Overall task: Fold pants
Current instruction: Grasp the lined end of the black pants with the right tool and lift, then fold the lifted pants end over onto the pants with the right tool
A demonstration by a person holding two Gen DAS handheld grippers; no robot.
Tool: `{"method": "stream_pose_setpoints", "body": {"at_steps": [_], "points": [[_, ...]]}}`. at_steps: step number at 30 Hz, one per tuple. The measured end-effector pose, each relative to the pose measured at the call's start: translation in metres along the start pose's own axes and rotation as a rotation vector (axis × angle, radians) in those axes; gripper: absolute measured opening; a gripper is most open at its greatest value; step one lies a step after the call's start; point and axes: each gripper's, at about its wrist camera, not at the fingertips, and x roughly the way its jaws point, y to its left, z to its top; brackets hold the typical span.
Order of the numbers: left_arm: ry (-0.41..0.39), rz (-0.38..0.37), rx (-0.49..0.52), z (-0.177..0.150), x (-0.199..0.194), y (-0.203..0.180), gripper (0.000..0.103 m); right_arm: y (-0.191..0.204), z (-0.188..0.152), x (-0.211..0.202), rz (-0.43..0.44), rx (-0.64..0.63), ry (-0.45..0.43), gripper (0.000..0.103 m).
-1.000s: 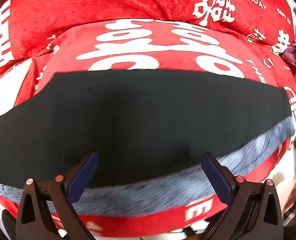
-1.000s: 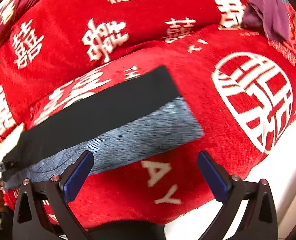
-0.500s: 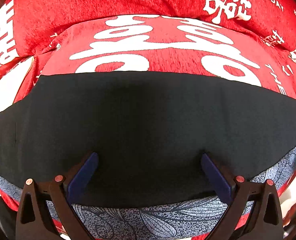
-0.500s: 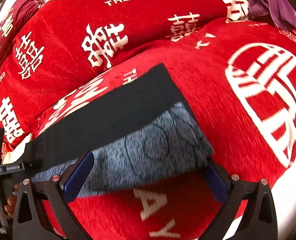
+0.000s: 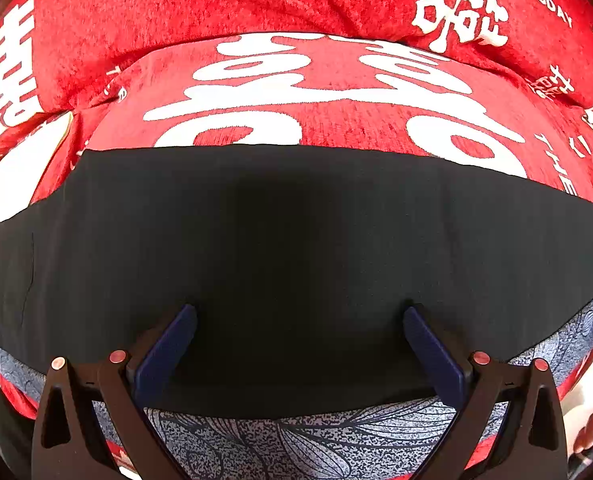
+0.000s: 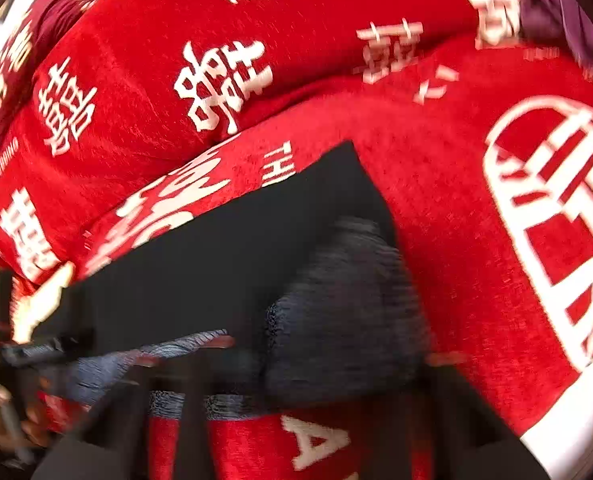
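Observation:
The pants (image 5: 296, 248) lie flat across a red sofa seat, black on top with a blue-grey leaf-print layer (image 5: 304, 440) showing along the near edge. My left gripper (image 5: 296, 320) is open, its blue pads (image 5: 164, 348) resting over the near edge of the black cloth. In the right wrist view the pants' right end (image 6: 256, 248) shows with the printed layer (image 6: 344, 312) bunched up. My right gripper (image 6: 296, 364) is heavily blurred; its jaws look drawn in around the printed cloth, but the blur hides the grip.
The red sofa cover (image 5: 296, 92) with white characters runs behind the pants, with a back cushion (image 6: 256, 28) beyond. A purple cloth (image 6: 556, 12) lies at the far right. The seat's white front edge (image 6: 576, 420) is at the right.
The left gripper has moved forward over the pants' near edge. The right gripper has dropped onto the pants' right end, and the printed layer there has bunched up.

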Motion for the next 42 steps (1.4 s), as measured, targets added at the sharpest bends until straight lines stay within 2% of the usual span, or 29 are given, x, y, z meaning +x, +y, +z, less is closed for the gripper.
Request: {"method": "stream_pose_setpoints", "body": {"at_steps": [2, 4, 7, 8, 9, 11, 12, 13, 14, 15, 16, 18, 22, 29, 32, 36, 42], "points": [[0.016, -0.002, -0.014, 0.002, 0.0, 0.001, 0.103, -0.002, 0.0, 0.004, -0.002, 0.012, 0.001, 0.025], [0.027, -0.004, -0.025, 0.004, -0.001, -0.001, 0.103, -0.009, 0.001, 0.004, 0.037, 0.057, -0.01, 0.028], [0.029, -0.055, -0.042, 0.007, -0.007, -0.01, 0.103, -0.014, 0.001, 0.004, 0.079, 0.106, -0.016, 0.034], [0.026, -0.067, -0.036, 0.008, -0.01, -0.016, 0.103, -0.011, 0.002, 0.004, 0.087, 0.099, -0.017, 0.044], [0.023, -0.072, -0.026, 0.009, -0.011, -0.02, 0.103, -0.007, 0.002, 0.005, 0.106, 0.087, -0.019, 0.06], [0.045, -0.084, 0.002, 0.009, -0.008, -0.033, 0.103, 0.006, 0.001, 0.008, 0.098, 0.038, -0.018, 0.07], [0.072, -0.059, 0.02, 0.009, 0.0, -0.039, 0.103, 0.013, 0.0, 0.011, 0.061, -0.003, -0.013, 0.068], [0.051, -0.029, 0.041, 0.008, 0.003, -0.044, 0.103, 0.02, 0.001, 0.015, 0.013, -0.045, -0.008, 0.063], [0.033, -0.023, 0.04, 0.007, 0.002, -0.045, 0.103, 0.021, 0.001, 0.015, -0.017, -0.055, -0.006, 0.047], [0.032, -0.022, 0.031, 0.007, 0.003, -0.044, 0.103, 0.019, 0.002, 0.015, -0.038, -0.046, -0.006, 0.026], [0.031, -0.023, 0.031, 0.007, 0.002, -0.044, 0.103, 0.011, 0.004, 0.012, -0.02, -0.003, -0.009, 0.021], [0.032, -0.027, 0.033, 0.007, 0.003, -0.044, 0.103, 0.005, 0.004, 0.005, 0.019, 0.036, -0.024, 0.018], [0.026, -0.026, 0.036, 0.006, 0.004, -0.042, 0.103, 0.033, 0.007, -0.014, -0.017, -0.049, -0.071, 0.015], [0.039, -0.04, 0.055, 0.008, 0.002, -0.043, 0.103, 0.11, 0.016, -0.062, -0.038, -0.233, -0.182, 0.015], [0.064, -0.091, 0.062, 0.011, -0.003, -0.036, 0.103, 0.145, 0.014, -0.07, -0.079, -0.329, -0.195, 0.015], [0.035, -0.191, -0.027, 0.019, -0.027, 0.009, 0.103, 0.192, 0.003, -0.074, -0.154, -0.448, -0.203, 0.015], [-0.04, -0.199, -0.12, 0.023, -0.051, 0.106, 0.103, 0.287, -0.038, -0.062, -0.247, -0.724, -0.244, 0.015]]}}
